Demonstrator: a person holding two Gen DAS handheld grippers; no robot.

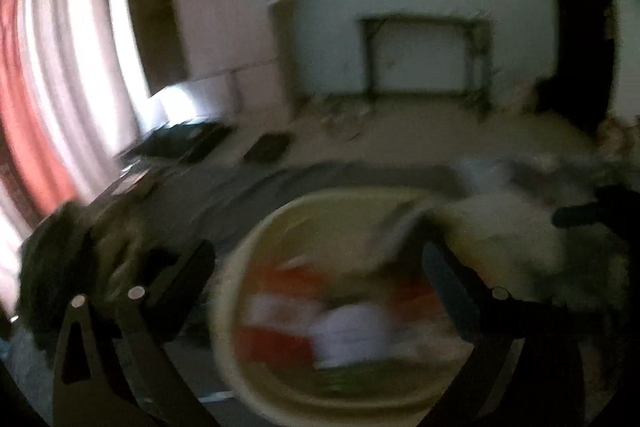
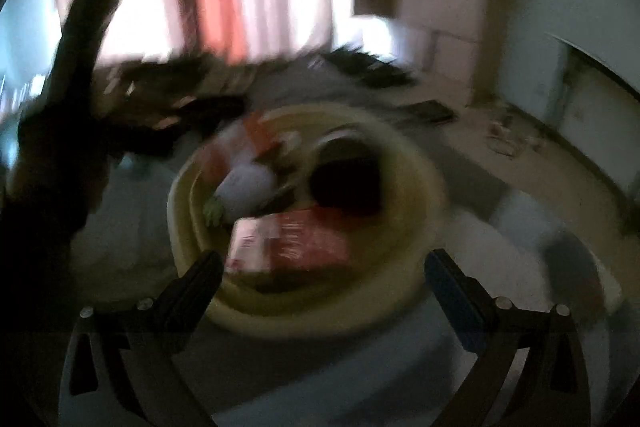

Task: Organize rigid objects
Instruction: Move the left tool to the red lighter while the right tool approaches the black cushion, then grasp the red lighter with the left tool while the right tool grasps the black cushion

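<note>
Black claws: we see both spread wide with nothing between the fingers.
Left claw (image 1: pixel 320 287): its fingers straddle the lower middle of the left wrist frame, over the basin.
Right claw (image 2: pixel 324 275): its fingers frame the near rim of the basin at the lower middle of the right wrist frame; the other gripper shows as a dark blurred shape (image 2: pixel 80 75) rising at the left of that frame.
Basin (image 1: pixel 236 267): round and cream yellow, low centre in the left view; the same basin (image 2: pixel 416 179) sits mid-frame in the right view, resting on a grey surface we cannot identify through the blur.
Contents: a red and white box (image 2: pixel 288 239) lies nearest the right claw, a white rounded object (image 2: pixel 248 187) with a green end sits behind it to the left, and a dark round object (image 2: pixel 346 183) sits behind it to the right; we cannot tell what they are.
Surroundings: red and pale curtains (image 1: pixel 36 75) hang at the left of the left view; a pinkish wardrobe (image 1: pixel 224 27) stands upper centre-left; dark flat items (image 1: pixel 176 143) lie on the floor below it.
</note>
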